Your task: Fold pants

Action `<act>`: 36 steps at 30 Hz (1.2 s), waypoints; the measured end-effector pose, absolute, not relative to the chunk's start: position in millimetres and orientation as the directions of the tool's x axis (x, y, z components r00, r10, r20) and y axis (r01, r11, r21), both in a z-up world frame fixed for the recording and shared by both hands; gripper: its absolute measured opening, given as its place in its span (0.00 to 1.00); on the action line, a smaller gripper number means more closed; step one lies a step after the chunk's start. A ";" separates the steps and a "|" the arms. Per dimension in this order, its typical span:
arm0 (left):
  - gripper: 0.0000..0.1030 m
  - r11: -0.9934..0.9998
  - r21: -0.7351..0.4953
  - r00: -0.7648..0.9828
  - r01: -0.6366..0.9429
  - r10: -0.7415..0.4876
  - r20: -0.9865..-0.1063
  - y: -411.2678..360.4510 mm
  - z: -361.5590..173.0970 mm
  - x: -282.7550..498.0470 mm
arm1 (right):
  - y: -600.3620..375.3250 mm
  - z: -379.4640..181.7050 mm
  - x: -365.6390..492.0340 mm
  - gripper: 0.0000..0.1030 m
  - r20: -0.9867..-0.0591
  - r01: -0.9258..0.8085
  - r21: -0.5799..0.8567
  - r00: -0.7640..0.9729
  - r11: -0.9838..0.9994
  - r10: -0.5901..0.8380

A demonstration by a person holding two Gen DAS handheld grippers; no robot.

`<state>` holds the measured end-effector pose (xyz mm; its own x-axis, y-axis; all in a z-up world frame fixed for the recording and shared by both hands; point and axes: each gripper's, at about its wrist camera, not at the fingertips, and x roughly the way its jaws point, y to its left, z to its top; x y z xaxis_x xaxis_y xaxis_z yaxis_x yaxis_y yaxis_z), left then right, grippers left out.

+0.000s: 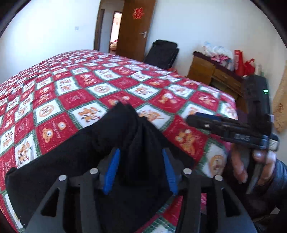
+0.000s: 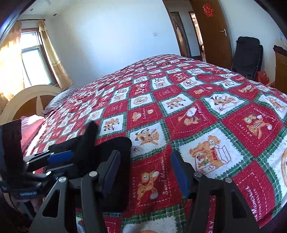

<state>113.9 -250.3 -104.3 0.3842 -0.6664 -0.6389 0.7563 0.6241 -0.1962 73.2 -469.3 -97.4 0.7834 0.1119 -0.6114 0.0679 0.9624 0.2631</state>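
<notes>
You have one pair of black fabric pants (image 1: pixel 111 143), bunched on the near left part of the red, white and green patchwork bedspread (image 2: pixel 188 114). Your left gripper (image 1: pixel 140 170) stands part open, its two blue pads (image 1: pixel 112 172) either side of a raised fold without pressing it. Right of the pants, your right gripper (image 2: pixel 145 172) gapes wide over bare bedspread, holding nothing.

Between the left gripper's (image 1: pixel 140 172) blue pads (image 1: pixel 112 172) lie plain black pants (image 1: pixel 86 152). Beneath the right gripper (image 2: pixel 145 172), black with dark blue pads (image 2: pixel 180 172), spreads a bedspread (image 2: pixel 179 107) of red and white squares edged in green, printed with orange cartoon bears. Ahead stands a brown door (image 2: pixel 211 34) bearing a red emblem (image 2: pixel 208 9).
</notes>
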 end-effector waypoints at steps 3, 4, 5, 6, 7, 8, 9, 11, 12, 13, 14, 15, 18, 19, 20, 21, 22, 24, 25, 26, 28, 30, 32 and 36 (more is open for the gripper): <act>0.63 0.625 -0.145 0.434 0.767 -0.672 -0.600 -237.2 -95.4 96.3 | -463.9 -92.0 72.8 0.59 -0.606 0.054 0.279 0.784 0.959 0.132; 0.69 0.639 -0.126 0.463 0.759 -0.666 -0.584 -229.1 -92.4 92.4 | -457.9 -88.7 73.2 0.59 -0.604 0.035 0.284 0.783 0.958 0.150; 0.72 0.648 -0.124 0.480 0.752 -0.667 -0.570 -220.2 -90.3 91.4 | -453.4 -87.0 74.0 0.59 -0.605 0.020 0.286 0.779 0.958 0.164; 0.73 0.661 -0.126 0.496 0.740 -0.663 -0.561 -212.3 -89.2 92.1 | -445.5 -85.5 76.3 0.59 -0.610 -0.007 0.293 0.768 0.956 0.193; 0.75 0.686 -0.129 0.522 0.716 -0.648 -0.554 -201.4 -89.1 93.7 | -437.2 -85.2 79.4 0.59 -0.620 -0.033 0.305 0.752 0.952 0.225; 0.75 0.708 -0.125 0.544 0.695 -0.632 -0.552 -195.8 -90.2 98.0 | -428.8 -85.1 82.9 0.59 -0.627 -0.056 0.324 0.735 0.944 0.259; 0.75 0.736 -0.105 0.577 0.669 -0.603 -0.550 -187.3 -92.0 100.1 | -418.6 -85.3 87.1 0.59 -0.633 -0.078 0.337 0.719 0.938 0.287; 0.77 0.781 -0.071 0.626 0.620 -0.548 -0.555 -176.5 -96.7 105.1 | -400.7 -89.8 97.7 0.65 -0.681 -0.099 0.308 0.671 0.946 0.292; 0.79 0.803 -0.059 0.647 0.593 -0.518 -0.560 -170.3 -100.0 107.6 | -392.5 -94.3 104.3 0.65 -0.718 -0.088 0.273 0.644 0.958 0.264; 0.85 0.821 -0.051 0.662 0.569 -0.494 -0.564 -167.8 -102.5 110.3 | -389.4 -98.9 108.8 0.65 -0.733 -0.049 0.250 0.644 0.967 0.221; 0.89 0.835 -0.052 0.673 0.548 -0.477 -0.564 -162.6 -105.4 112.2 | -389.5 -102.2 109.9 0.64 -0.731 -0.038 0.266 0.643 0.963 0.227; 0.92 0.845 -0.061 0.682 0.531 -0.469 -0.561 -157.1 -107.3 113.8 | -389.5 -106.6 111.6 0.55 -0.740 -0.035 0.284 0.627 0.958 0.242; 0.97 0.872 -0.095 0.695 0.481 -0.444 -0.566 -142.8 -114.3 123.0 | -392.5 -108.1 103.1 0.18 -0.742 -0.038 0.282 0.625 0.959 0.243; 0.97 0.875 -0.112 0.690 0.471 -0.445 -0.571 -138.2 -116.3 125.6 | -394.9 -106.6 99.5 0.17 -0.734 -0.043 0.294 0.630 0.955 0.255; 0.97 0.877 -0.133 0.683 0.461 -0.447 -0.578 -133.4 -119.3 129.1 | -398.1 -104.2 94.4 0.16 -0.724 -0.052 0.309 0.635 0.950 0.270; 0.97 0.879 -0.148 0.679 0.454 -0.448 -0.582 -131.3 -121.3 131.3 | -400.7 -102.7 89.6 0.16 -0.719 -0.054 0.313 0.638 0.948 0.274; 0.97 0.879 -0.155 0.674 0.451 -0.450 -0.586 -130.1 -123.7 132.8 | -403.9 -102.2 85.7 0.16 -0.718 -0.050 0.316 0.640 0.947 0.273; 0.97 0.885 -0.144 0.672 0.444 -0.435 -0.599 -130.9 -130.1 134.4 | -412.6 -106.6 80.4 0.16 -0.723 -0.026 0.323 0.639 0.946 0.264; 0.97 0.885 -0.136 0.669 0.445 -0.429 -0.607 -131.4 -133.5 133.0 | -417.5 -110.7 80.2 0.16 -0.730 -0.010 0.323 0.634 0.946 0.256; 0.97 0.886 -0.130 0.663 0.446 -0.424 -0.617 -132.3 -136.7 133.4 | -421.7 -114.7 81.5 0.16 -0.736 0.000 0.330 0.627 0.944 0.257; 0.97 0.884 -0.121 0.655 0.452 -0.421 -0.627 -134.7 -141.3 133.6 | -428.7 -123.4 84.2 0.16 -0.744 0.007 0.353 0.609 0.936 0.276; 0.98 0.886 -0.105 0.654 0.452 -0.408 -0.637 -136.9 -145.7 133.7 | -428.4 -124.7 85.6 0.17 -0.739 0.002 0.334 0.621 0.942 0.261; 0.99 0.885 -0.107 0.649 0.454 -0.410 -0.641 -137.4 -147.7 133.6 | -429.2 -124.3 86.1 0.20 -0.738 0.007 0.345 0.619 0.939 0.266; 0.99 0.887 -0.109 0.649 0.449 -0.408 -0.642 -137.0 -149.0 133.2 | -425.4 -106.5 79.9 0.50 -0.723 0.061 0.228 0.679 0.972 0.127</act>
<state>133.2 -137.0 -149.0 0.6486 -0.4080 -0.6425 0.4494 0.8866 -0.1094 79.9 -425.4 -106.5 0.6789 0.1273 -0.7231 0.0607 0.9717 0.2282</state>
